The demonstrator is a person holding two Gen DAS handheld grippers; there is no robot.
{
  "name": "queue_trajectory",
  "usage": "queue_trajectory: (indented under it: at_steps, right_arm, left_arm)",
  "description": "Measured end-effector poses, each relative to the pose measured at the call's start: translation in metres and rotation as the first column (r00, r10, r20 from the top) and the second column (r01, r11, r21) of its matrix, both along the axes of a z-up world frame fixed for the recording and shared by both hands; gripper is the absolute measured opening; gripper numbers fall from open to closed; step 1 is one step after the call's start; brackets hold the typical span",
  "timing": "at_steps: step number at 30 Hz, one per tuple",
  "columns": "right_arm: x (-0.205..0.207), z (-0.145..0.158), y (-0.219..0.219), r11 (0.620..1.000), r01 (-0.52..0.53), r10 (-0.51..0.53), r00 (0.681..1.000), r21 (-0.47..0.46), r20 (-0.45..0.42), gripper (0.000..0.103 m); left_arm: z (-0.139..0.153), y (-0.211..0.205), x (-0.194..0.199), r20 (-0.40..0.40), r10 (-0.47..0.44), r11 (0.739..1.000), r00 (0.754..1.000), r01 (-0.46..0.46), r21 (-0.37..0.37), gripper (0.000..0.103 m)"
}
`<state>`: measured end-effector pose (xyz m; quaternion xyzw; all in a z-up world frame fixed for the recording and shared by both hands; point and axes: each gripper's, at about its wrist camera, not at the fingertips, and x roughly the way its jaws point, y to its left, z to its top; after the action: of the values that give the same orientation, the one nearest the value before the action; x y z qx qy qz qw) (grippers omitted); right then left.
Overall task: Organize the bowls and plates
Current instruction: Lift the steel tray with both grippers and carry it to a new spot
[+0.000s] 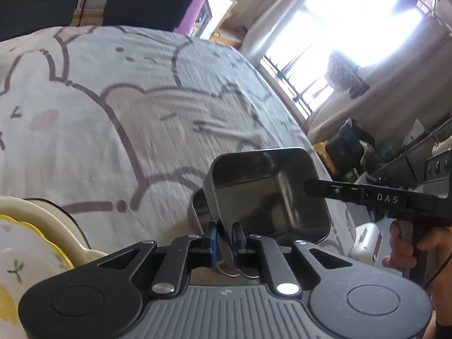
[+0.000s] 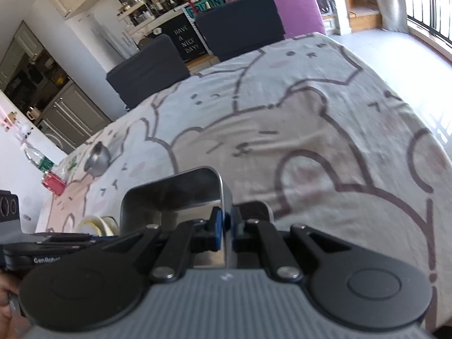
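A rectangular steel tray [image 1: 268, 195] is held tilted above the table by both grippers. My left gripper [image 1: 224, 238] is shut on the tray's near rim. My right gripper [image 2: 226, 233] is shut on its right wall; the same tray [image 2: 175, 195] shows there. The right gripper's finger [image 1: 353, 193] reaches the tray from the right in the left wrist view. A second steel tray [image 1: 197, 209] lies just under it. A stack of cream and floral plates [image 1: 34, 243] sits at the lower left, also seen in the right wrist view [image 2: 96, 224]. A small steel bowl [image 2: 97, 159] lies tipped far left.
The table wears a cartoon-print cloth [image 1: 127, 107]. A plastic bottle [image 2: 39, 159] and a red can [image 2: 53, 185] stand at its left edge. Dark chairs [image 2: 147, 67] stand behind the far edge. A barred window [image 1: 310, 79] and a cluttered shelf are to the right.
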<state>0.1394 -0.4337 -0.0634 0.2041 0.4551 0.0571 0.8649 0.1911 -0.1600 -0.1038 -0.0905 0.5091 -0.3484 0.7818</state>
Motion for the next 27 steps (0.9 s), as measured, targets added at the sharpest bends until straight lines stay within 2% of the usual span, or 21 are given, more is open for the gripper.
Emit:
queue_trajectory:
  at_steps: [11, 27]
  right_arm:
    - [0.000, -0.015, 0.000, 0.999, -0.009, 0.007, 0.999, -0.042, -0.050, 0.008]
    - [0.017, -0.031, 0.012, 0.989, -0.028, 0.010, 0.992, -0.146, -0.122, 0.008]
  left_arm:
    - [-0.015, -0.021, -0.004, 0.011, -0.024, 0.995, 1.000, 0.023, 0.098, 0.011]
    - [-0.021, -0.030, 0.000, 0.021, -0.046, 0.989, 0.999, 0.042, 0.139, 0.014]
